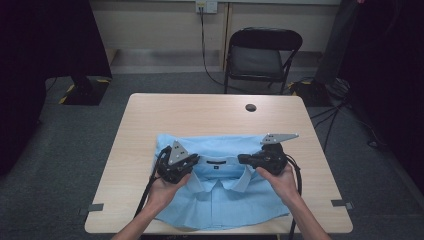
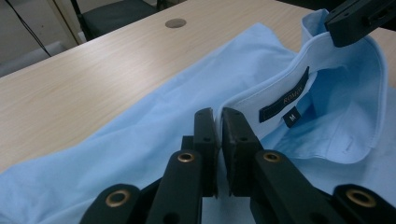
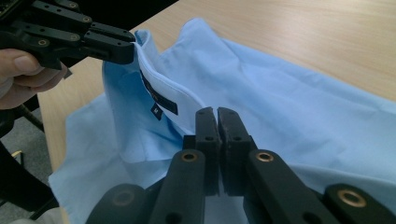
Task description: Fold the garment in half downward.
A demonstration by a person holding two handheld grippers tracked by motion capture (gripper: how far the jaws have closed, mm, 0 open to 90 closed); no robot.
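A light blue shirt lies folded on the wooden table, collar toward the far side. My left gripper is shut on the left end of the collar, and its jaws pinch the collar's edge. The right gripper is shut on the collar's right end, with the fabric edge caught between its jaws. The collar stands lifted between the two grippers. A dark neck label with a size tag under it shows inside the collar. Each gripper view shows the other gripper holding the far end of the collar.
A small dark round hole sits in the tabletop near the far edge. A black folding chair stands behind the table. Bare wood lies to the left, right and far side of the shirt. Cables run on the floor at right.
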